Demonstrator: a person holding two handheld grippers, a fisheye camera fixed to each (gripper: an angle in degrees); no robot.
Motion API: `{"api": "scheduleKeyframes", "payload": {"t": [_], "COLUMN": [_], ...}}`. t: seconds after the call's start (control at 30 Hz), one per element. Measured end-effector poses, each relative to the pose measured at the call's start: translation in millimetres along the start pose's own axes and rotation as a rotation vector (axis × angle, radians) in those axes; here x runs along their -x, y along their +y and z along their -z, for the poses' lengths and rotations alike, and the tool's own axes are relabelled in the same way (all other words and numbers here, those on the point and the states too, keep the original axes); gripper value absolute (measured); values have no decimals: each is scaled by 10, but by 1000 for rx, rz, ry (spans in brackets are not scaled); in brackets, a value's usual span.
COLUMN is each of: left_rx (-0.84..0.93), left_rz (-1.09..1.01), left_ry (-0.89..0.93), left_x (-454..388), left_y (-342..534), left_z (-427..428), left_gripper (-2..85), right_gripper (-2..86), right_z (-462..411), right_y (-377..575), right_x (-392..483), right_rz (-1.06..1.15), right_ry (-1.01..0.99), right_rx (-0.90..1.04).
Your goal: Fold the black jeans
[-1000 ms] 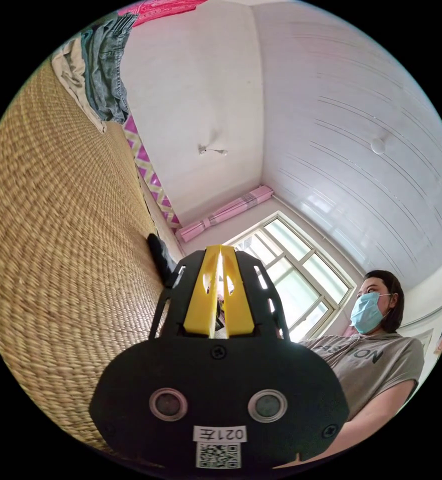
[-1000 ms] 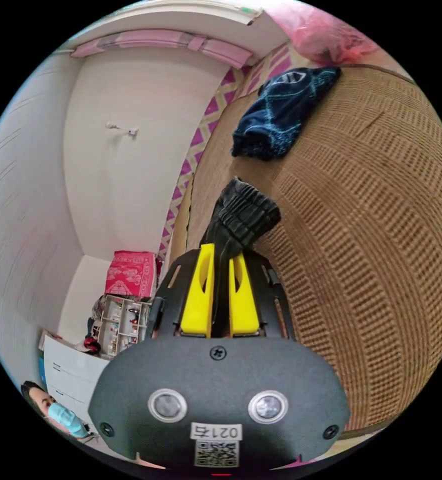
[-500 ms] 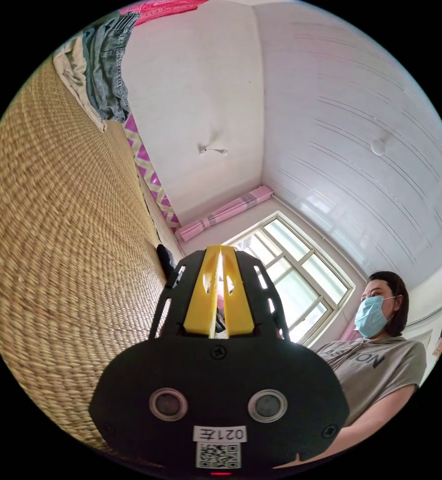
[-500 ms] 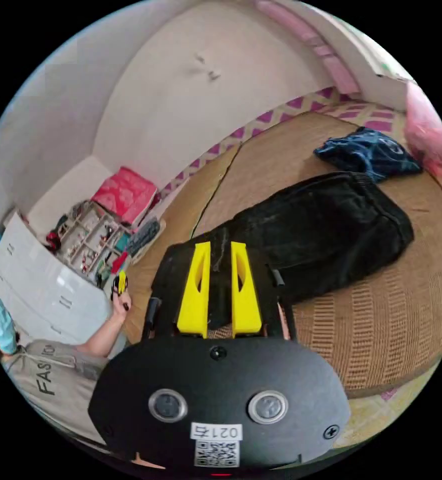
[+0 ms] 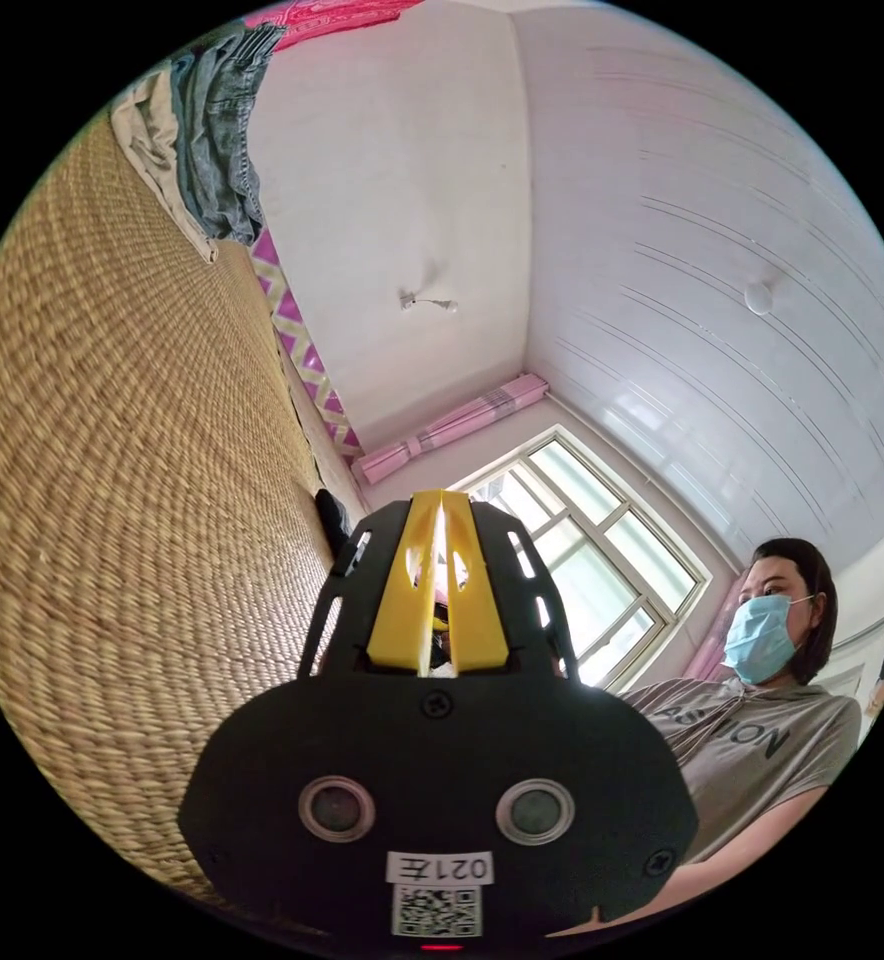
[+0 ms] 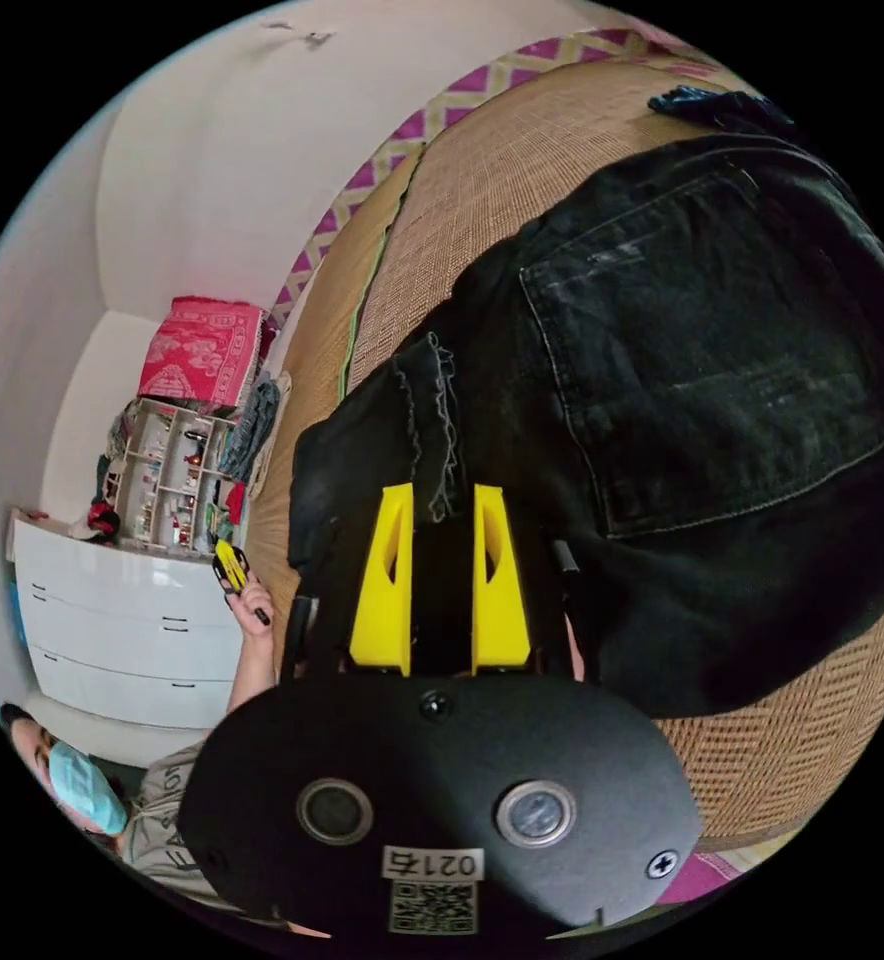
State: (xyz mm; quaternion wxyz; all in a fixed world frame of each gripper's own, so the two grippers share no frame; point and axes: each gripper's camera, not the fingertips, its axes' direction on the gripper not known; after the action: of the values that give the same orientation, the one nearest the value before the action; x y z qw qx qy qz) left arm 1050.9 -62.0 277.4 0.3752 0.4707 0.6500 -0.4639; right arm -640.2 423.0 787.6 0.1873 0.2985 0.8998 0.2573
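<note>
Black denim jeans (image 6: 722, 400) are seen lying folded on a woven straw mat (image 6: 792, 740), spread ahead of the right gripper (image 6: 440, 500). A frayed hem of them is clamped between its yellow jaws. The left gripper (image 5: 440, 505) is clenched on nothing, beside the mat.

- A woven mat (image 5: 132, 480) is covering the bed.
- Grey-blue clothes (image 5: 212, 140) are lying on the mat's far end, near a pink cloth (image 5: 322, 15).
- A window (image 5: 602, 570) is letting in daylight.
- A person (image 5: 752, 720) is standing beside the bed.
- White drawers (image 6: 112, 640) are standing by the wall, carrying a cluttered shelf (image 6: 167, 475).
</note>
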Motion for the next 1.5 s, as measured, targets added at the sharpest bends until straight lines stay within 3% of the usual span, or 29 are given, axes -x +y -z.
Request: {"api": "scheduleKeyframes", "payload": {"t": [0.23,0.47,0.63,0.8,0.9,1.03,1.13,1.23,1.33,1.4,1.5], "left_rx": [6,-5,-97,-141,-152,-122,-70,3,83,196,452], "left_rz": [0,-59,-254,-362,-354,-303,-268,-306,-477,-592,-703], "left_ry": [4,37,184,163,93,-5,-72,-150,-313,-449,-586], "left_x": [-52,-195,-526,-1048,-1260,-1288,-1272,-1375,-1632,-1766,-1776], "left_y": [53,163,295,453,593,793,866,809,682,581,407], "left_z": [147,295,498,675,851,1060,1014,757,311,-104,-877], "left_gripper": [-10,-10,-10,-10,-10,-9,-9,-8,-4,4,35], "right_gripper": [25,13,12,11,13,15,6,-2,-4,0,22], "right_z": [181,304,-568,-1932,-2443,-2433,-1933,-1263,-621,-190,189], "right_y": [24,-38,-27,277,478,576,619,701,782,735,490], "right_x": [-87,1266,2877,4164,4329,4057,3693,3339,3020,2744,2400], "right_rz": [-70,236,519,637,605,585,663,793,902,926,892], "right_ry": [-191,-217,-206,-393,-437,-484,-393,-160,147,350,467], "right_rx": [-52,-66,49,212,297,342,279,155,6,-69,-41]}}
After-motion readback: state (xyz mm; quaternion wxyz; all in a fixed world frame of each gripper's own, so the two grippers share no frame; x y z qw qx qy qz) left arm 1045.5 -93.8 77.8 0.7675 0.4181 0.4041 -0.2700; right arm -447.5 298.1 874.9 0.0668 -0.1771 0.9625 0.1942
